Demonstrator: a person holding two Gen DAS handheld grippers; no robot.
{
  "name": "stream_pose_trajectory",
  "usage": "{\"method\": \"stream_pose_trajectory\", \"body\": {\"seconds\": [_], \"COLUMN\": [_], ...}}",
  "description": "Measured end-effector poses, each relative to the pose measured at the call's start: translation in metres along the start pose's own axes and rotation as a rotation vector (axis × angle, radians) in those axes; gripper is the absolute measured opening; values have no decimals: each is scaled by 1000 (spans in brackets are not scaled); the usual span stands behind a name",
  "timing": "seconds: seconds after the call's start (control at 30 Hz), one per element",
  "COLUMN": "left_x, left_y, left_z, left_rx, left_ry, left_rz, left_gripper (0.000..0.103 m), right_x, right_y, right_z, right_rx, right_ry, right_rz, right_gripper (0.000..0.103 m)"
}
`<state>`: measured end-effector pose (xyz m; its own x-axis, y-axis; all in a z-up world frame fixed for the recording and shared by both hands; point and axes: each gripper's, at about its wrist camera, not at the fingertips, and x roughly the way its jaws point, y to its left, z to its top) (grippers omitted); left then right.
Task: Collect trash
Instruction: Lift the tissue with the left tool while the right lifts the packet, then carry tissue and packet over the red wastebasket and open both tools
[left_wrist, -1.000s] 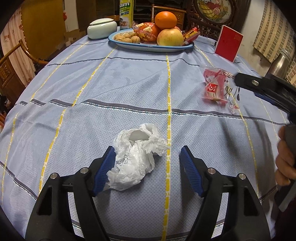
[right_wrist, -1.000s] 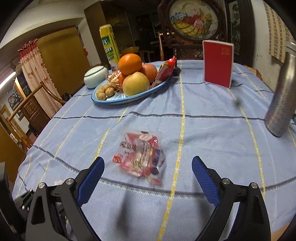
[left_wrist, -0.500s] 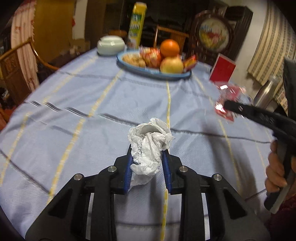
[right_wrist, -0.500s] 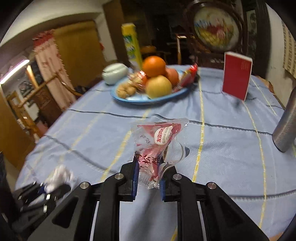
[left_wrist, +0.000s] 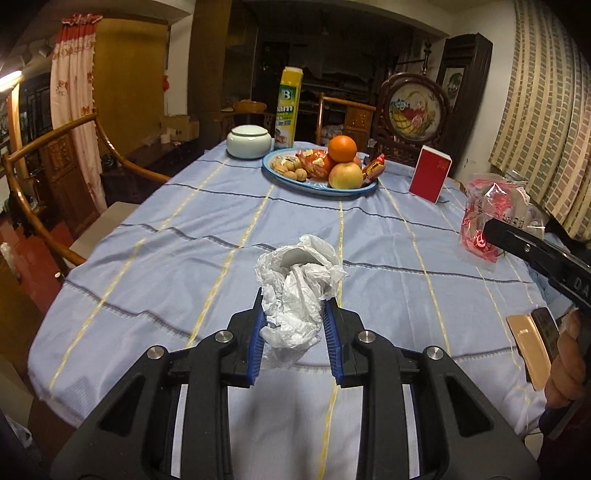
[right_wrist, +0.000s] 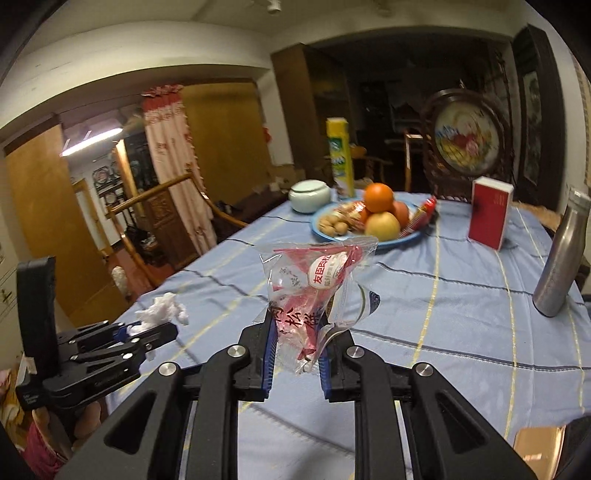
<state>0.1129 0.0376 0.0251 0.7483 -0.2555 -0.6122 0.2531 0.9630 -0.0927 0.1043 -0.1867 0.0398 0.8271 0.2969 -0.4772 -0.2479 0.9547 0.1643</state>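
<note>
Tissue (left_wrist: 295, 295) pinched in left gripper (left_wrist: 294, 332), wrapper (right_wrist: 314, 291) pinched in right gripper (right_wrist: 297, 350); both clear above surface (left_wrist: 184, 236), wrapper's long axis upright. No bin in view.

Bottom centre, the left gripper (left_wrist: 294, 332) pinches a crumpled white tissue (left_wrist: 295, 291) between its blue pads, lifted above the blue tablecloth (left_wrist: 166, 258). At right edge, the right gripper (left_wrist: 517, 243) clamps a red snack wrapper (left_wrist: 487, 210). Fruit plate (left_wrist: 317, 184) sits upper centre.
</note>
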Motion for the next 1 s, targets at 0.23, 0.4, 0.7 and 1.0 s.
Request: {"method": "stream_pose_trajectory", "body": {"seconds": [0.23,0.4,0.7,1.0], "left_x": [-55,-96,-158,-168], "left_y": [14,29,74,152], "left_z": [-28,-57,-112,-188], "left_rx": [-2,-13,-61,-161], "left_ry": [-42,-55,-53,117], "left_rz": [59,109,212,329], "left_gripper": [30,30,31,32], "right_x": [-37,-59,-76,-50], "right_y": [43,73,145,221], "right_z": [-24,-42,-77,-109], "right_rx": [-53,-86,-186,-280], "right_ry": [-25,-42,-13,122], "right_rz": [62,111,201,314], "right_gripper": [21,21,21,21]}}
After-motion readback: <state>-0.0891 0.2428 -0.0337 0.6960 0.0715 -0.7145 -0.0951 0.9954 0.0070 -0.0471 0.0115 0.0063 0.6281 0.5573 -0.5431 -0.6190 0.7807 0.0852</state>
